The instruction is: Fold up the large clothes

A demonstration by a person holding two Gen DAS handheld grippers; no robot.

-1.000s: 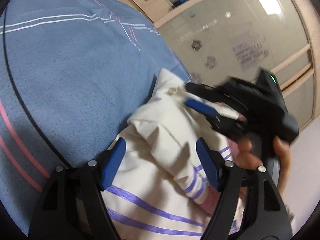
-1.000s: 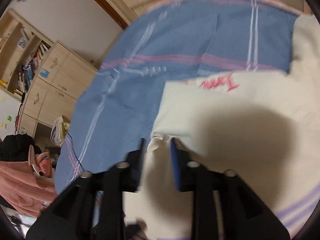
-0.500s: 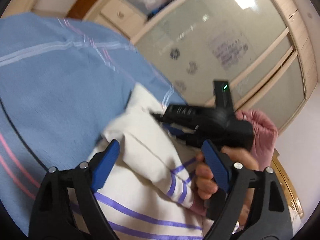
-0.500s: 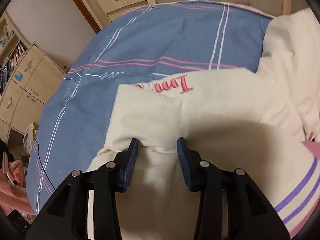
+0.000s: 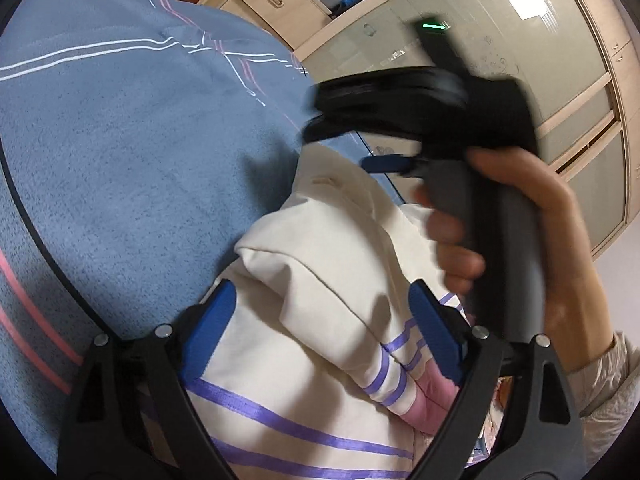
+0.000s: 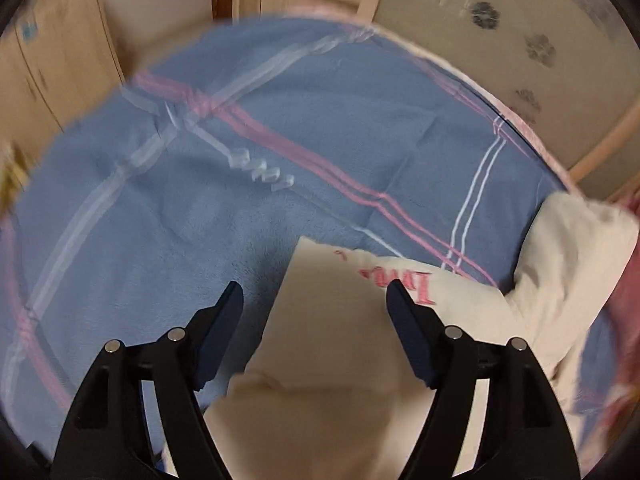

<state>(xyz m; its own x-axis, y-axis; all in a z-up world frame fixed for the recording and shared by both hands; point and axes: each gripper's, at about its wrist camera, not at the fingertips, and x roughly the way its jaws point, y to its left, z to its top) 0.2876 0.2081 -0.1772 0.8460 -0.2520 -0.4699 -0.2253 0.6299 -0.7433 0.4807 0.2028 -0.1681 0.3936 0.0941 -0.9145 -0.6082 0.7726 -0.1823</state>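
Note:
A cream garment (image 5: pixel 320 280) with purple stripes and a pink cuff lies folded on the blue bed cover (image 5: pixel 120 140). My left gripper (image 5: pixel 320 328) is open, its jaws wide on either side of a fold, gripping nothing. In the right wrist view the same garment (image 6: pixel 340 340), with pink lettering, lies flat below my open right gripper (image 6: pixel 316 320), which holds nothing. The right gripper also shows in the left wrist view (image 5: pixel 420 112), blurred, raised above the garment in a hand.
The blue cover (image 6: pixel 240 160) with pink and white lines spreads over the bed. A black cable (image 5: pixel 36 240) crosses it at left. Frosted wardrobe doors (image 5: pixel 540 60) and wooden drawers (image 5: pixel 276 0) stand behind. Pink cloth (image 6: pixel 624 280) lies at right.
My right gripper let go of the garment's fold, opened wide and rose away from it. The left gripper stayed open over the garment.

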